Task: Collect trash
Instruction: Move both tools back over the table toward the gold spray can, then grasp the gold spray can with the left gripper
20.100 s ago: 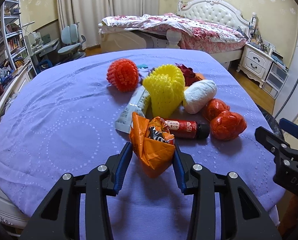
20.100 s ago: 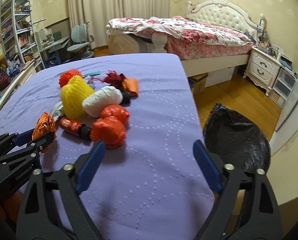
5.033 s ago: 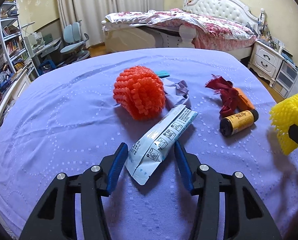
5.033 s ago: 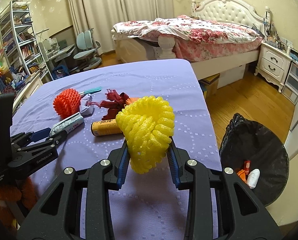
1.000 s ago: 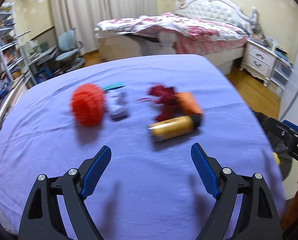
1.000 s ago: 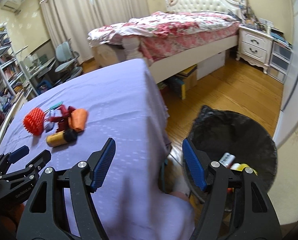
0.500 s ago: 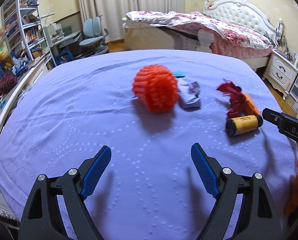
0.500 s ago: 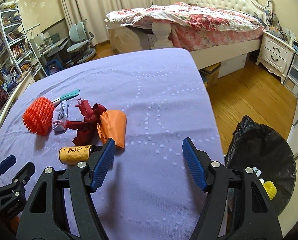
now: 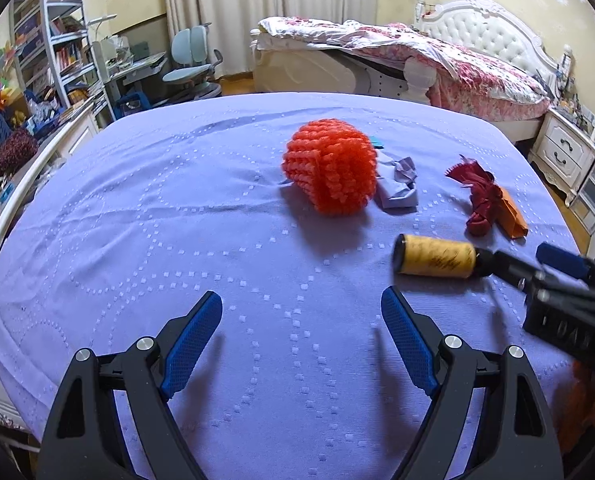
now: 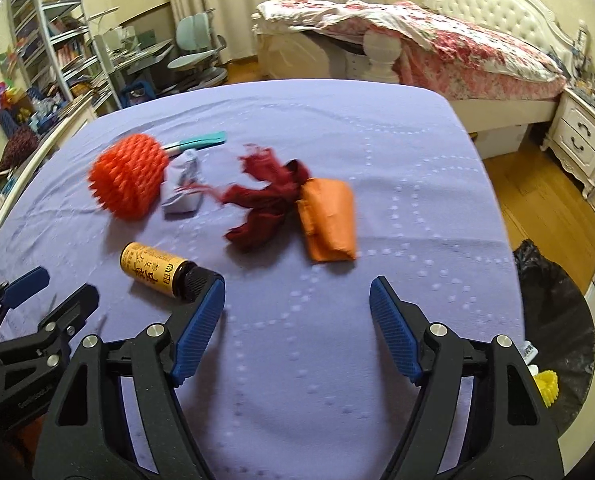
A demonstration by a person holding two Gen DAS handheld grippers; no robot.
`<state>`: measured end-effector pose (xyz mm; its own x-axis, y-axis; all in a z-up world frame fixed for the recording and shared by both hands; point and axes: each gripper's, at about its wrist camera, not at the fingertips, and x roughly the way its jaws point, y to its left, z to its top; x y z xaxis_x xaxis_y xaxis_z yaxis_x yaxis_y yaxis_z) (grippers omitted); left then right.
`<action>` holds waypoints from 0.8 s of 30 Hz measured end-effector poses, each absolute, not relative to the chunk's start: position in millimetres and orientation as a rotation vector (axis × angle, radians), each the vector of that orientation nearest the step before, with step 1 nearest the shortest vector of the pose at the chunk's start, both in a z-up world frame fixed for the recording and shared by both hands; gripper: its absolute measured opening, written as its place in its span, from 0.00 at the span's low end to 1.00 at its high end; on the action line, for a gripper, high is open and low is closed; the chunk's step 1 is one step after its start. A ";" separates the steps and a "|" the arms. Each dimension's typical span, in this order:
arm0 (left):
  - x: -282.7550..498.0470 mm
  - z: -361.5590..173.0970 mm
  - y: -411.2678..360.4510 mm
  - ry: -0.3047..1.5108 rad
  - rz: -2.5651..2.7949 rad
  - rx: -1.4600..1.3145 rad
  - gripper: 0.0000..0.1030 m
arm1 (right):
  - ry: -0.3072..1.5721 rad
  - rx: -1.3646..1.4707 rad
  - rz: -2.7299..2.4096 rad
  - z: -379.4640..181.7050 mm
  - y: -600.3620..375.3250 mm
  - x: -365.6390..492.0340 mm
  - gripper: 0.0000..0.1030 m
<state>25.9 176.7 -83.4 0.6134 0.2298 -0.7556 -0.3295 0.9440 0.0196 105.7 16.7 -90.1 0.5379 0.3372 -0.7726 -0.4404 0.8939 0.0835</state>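
On the purple tablecloth lie an orange-red foam net ball (image 9: 331, 166) (image 10: 127, 176), a yellow-labelled bottle (image 9: 435, 256) (image 10: 159, 272) with a black cap, a dark red scrap (image 10: 265, 204) and an orange wrapper (image 10: 329, 220). My left gripper (image 9: 301, 340) is open and empty, short of the ball. My right gripper (image 10: 297, 328) has its jaws opening with only cloth between them. The bottle's cap lies just beside its left finger. In the left wrist view, the right gripper (image 9: 553, 268) reaches in at the bottle's cap end.
A crumpled lilac paper (image 10: 183, 188) and a teal stick (image 10: 201, 140) lie by the ball. A black-bagged bin (image 10: 553, 320) stands on the floor past the table's right edge, with trash in it. A bed, shelves and a chair stand beyond.
The right gripper swung from over the bin back over the table, down near the bottle, and its jaws widened. The left gripper shifted across the table and now faces the orange-red ball.
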 end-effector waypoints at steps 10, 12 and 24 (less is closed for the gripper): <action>27.7 -86.8 173.6 0.865 0.326 -0.155 0.79 | 0.889 -0.052 0.453 -89.1 8.5 105.4 0.72; 31.0 -88.2 170.0 0.870 0.337 -0.134 0.79 | 0.888 -0.061 0.451 -89.1 9.2 107.3 0.72; 57.9 -92.0 178.9 0.897 0.356 -0.157 0.79 | 0.885 -0.034 0.464 -88.8 2.1 109.1 0.72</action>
<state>57.9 178.9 -92.0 0.5700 0.2370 -0.7867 -0.3673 0.9300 0.0141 109.1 2.1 -88.8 0.5412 0.3770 -0.7517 -0.4045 0.9004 0.1603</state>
